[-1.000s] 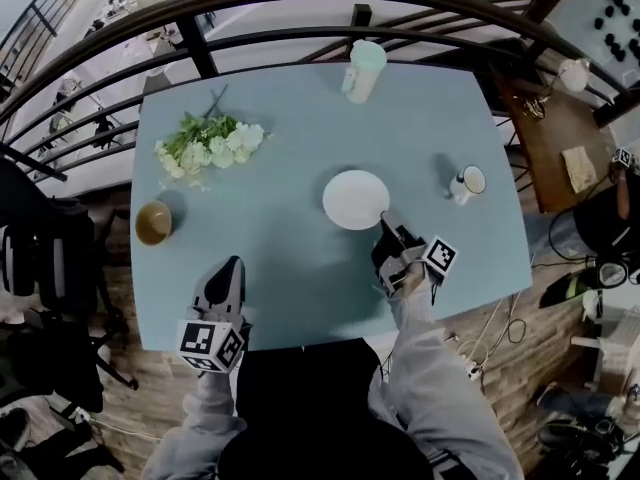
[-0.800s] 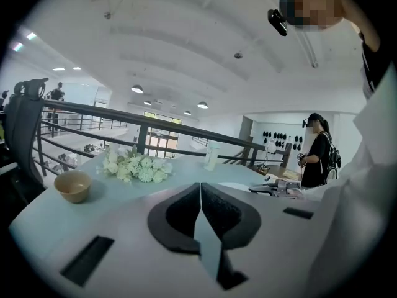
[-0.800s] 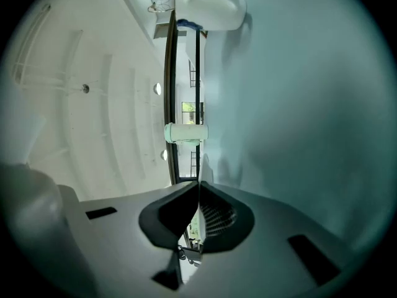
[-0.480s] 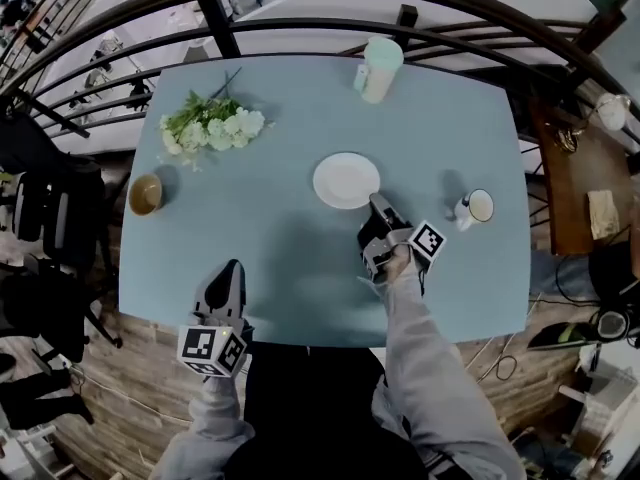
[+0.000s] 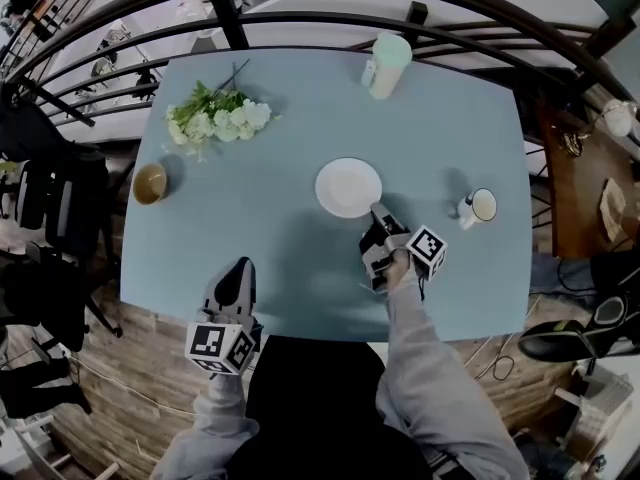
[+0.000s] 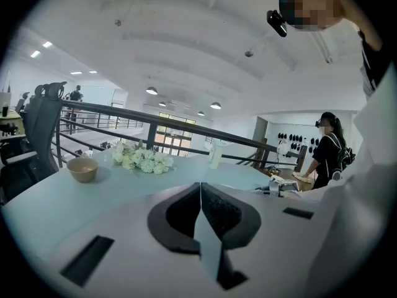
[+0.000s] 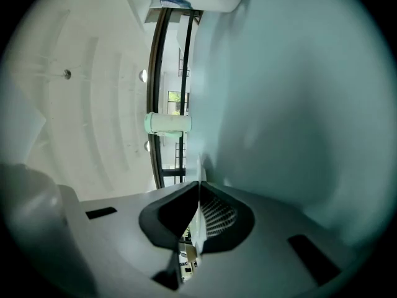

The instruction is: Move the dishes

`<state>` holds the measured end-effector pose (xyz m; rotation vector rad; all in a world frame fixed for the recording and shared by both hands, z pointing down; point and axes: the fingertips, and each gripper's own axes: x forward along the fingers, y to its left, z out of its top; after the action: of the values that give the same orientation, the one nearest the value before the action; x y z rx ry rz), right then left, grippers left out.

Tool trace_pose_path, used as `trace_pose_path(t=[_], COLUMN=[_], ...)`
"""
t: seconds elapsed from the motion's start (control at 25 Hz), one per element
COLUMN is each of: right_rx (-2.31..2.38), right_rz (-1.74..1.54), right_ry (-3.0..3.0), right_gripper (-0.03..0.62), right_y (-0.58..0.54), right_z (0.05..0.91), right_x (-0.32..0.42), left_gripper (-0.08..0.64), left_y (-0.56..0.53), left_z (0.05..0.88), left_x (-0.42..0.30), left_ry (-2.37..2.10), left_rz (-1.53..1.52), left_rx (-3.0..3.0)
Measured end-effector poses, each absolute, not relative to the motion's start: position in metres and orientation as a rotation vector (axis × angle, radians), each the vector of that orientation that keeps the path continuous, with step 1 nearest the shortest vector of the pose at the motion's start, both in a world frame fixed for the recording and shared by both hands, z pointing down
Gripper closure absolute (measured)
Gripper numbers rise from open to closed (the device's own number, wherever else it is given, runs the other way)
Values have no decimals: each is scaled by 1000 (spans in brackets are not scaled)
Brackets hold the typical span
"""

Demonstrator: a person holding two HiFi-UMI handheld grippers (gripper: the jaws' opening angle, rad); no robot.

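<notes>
Head view: the right gripper (image 5: pixel 377 215), rolled on its side, has its jaws pressed together at the near rim of the white plate (image 5: pixel 348 187), which sits mid-table on the blue table (image 5: pixel 280 98). It appears to pinch that rim. The plate is probably best kept low and level and moved slowly, since so thin a hold on one edge could let it tip or slip. The left gripper (image 5: pixel 238 268) hangs at the table's near edge, well apart from the plate.

Left gripper view: its jaws meet with nothing between them. A bowl (image 6: pixel 82 168) and flowers (image 6: pixel 141 160) lie ahead, and the plate is out of sight.

Right gripper view: the plate shows only as a pale sliver at the closed tips, so the depth of the grip cannot be told.
</notes>
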<state>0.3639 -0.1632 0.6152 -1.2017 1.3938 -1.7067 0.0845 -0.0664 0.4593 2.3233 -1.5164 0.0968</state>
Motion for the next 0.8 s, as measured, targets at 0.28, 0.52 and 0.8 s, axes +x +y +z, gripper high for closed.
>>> trace_pose_path(t=[0.28, 0.52, 0.8], right_rx=[-1360, -1485, -1408], right_rz=[-1763, -1797, -1780], right_ry=[1362, 1337, 1369], right_gripper=[566, 564, 337], right_y=[-141, -129, -130], right_z=[626, 629, 619], right_x=[360, 361, 357], left_gripper=[543, 543, 543], left_y=[-69, -68, -73], left_z=[451, 452, 451], left_x=[83, 76, 69], left_ry=[-1470, -1442, -1414], left_rz=[75, 61, 37], left_rx=[2370, 2375, 2393])
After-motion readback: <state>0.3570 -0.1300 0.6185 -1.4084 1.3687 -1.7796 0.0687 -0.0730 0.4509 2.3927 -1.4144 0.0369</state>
